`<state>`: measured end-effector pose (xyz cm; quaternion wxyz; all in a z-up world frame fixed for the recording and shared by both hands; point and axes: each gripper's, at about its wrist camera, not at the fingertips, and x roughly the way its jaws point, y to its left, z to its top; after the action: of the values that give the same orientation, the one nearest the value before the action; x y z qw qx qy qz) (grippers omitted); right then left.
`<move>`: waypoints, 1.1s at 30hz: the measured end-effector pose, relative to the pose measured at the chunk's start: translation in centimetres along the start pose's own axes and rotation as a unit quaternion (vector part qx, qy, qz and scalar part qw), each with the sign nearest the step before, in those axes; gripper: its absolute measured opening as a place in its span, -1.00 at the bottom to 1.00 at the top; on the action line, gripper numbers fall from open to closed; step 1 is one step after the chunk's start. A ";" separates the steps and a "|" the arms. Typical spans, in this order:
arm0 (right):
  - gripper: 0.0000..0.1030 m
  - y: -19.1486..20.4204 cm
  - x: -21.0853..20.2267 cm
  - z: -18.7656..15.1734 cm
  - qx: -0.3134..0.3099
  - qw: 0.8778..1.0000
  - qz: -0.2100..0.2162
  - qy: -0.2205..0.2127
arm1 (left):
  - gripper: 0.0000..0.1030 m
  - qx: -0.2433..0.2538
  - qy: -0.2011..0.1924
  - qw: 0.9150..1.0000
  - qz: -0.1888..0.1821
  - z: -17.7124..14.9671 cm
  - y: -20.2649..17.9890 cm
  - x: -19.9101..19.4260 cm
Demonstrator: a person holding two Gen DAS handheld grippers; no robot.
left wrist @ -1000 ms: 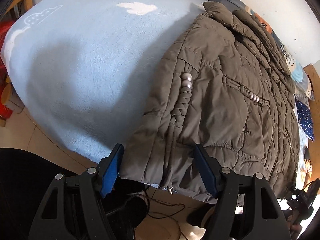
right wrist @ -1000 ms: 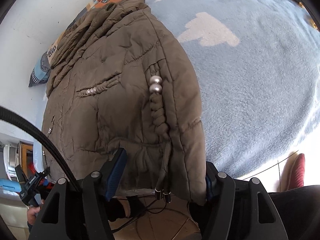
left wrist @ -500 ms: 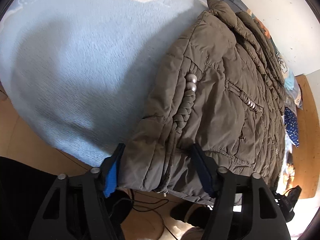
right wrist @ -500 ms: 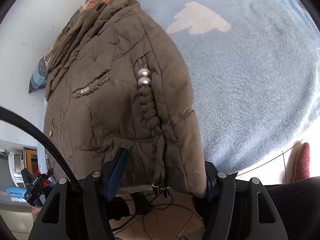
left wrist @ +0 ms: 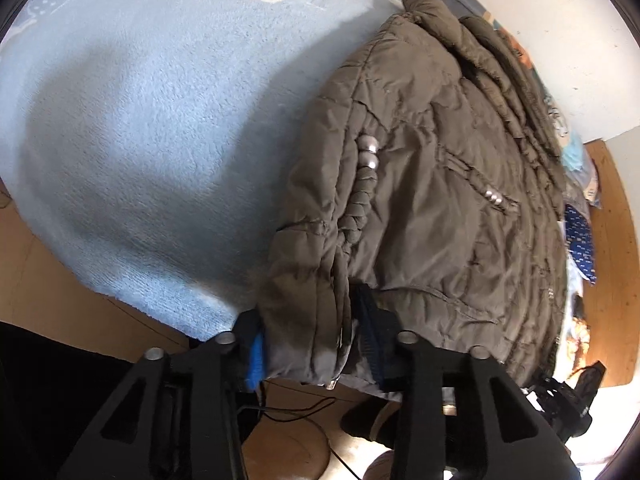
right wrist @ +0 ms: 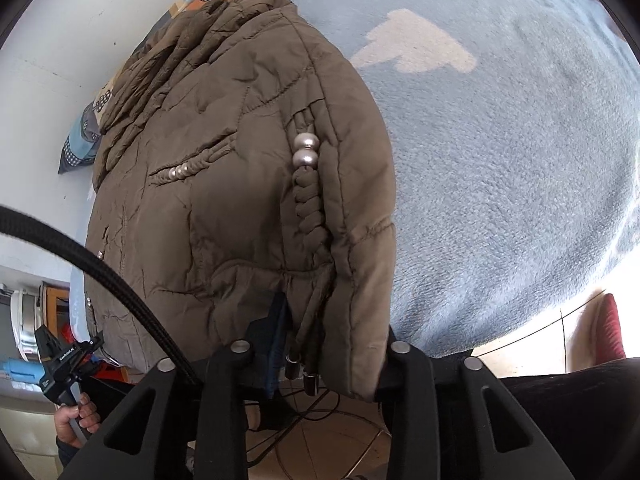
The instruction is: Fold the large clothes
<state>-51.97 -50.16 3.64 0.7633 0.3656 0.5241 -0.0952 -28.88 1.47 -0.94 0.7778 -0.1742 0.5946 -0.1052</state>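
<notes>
A brown quilted jacket (left wrist: 440,200) lies flat on a light blue fleece blanket (left wrist: 160,120), its hem hanging over the near bed edge. My left gripper (left wrist: 312,340) holds one hem corner bunched between its blue pads, jaws closing on the fabric. In the right wrist view the same jacket (right wrist: 224,200) shows braided cords with silver beads (right wrist: 306,150). My right gripper (right wrist: 332,348) pinches the other hem corner beside the drawstring ends (right wrist: 300,364), jaws closing; its right pad is hidden behind the fabric. The left gripper (right wrist: 60,360) also shows there, held in a hand.
The blanket (right wrist: 500,160) spreads wide beside the jacket. Patterned cloths (left wrist: 580,240) lie along the wall side. Below the bed edge are a tiled floor with thin cables (left wrist: 296,412) and a red object (right wrist: 608,328). A black hose (right wrist: 100,272) crosses the right wrist view.
Both pairs of jaws have narrowed from wide around the hem corners to pinching the fabric, which now bunches between the pads. The hands have hardly shifted.
</notes>
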 end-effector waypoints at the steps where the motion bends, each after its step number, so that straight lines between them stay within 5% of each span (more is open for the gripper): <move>1: -0.14 -0.3 0.1 0.1 0.006 1.000 0.001 0.002 | 0.00 0.001 -0.001 1.000 0.006 0.1 0.0 0.2; 5: -0.07 -0.8 0.3 0.2 0.021 1.000 0.011 0.003 | 0.00 0.013 -0.008 1.000 0.012 0.0 -0.4 0.7; 8: -0.53 -0.2 -0.1 -0.1 0.002 1.000 0.011 -0.008 | -0.28 0.045 -0.021 0.999 0.013 -0.4 -1.4 0.3; 10: -0.63 0.3 -0.7 -0.3 -0.007 1.000 0.011 -0.019 | -0.37 0.055 -0.028 0.998 0.015 -0.7 -1.7 0.1; 33: -0.63 2.1 -0.1 -0.7 -0.042 0.998 -0.024 -0.037 | -0.34 0.072 -0.049 0.995 0.047 -1.4 -2.7 0.8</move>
<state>-51.45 -48.23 4.58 0.7944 0.3169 0.5074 -0.1047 -29.89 -1.52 -0.95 0.8208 -0.0947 0.5539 -0.1025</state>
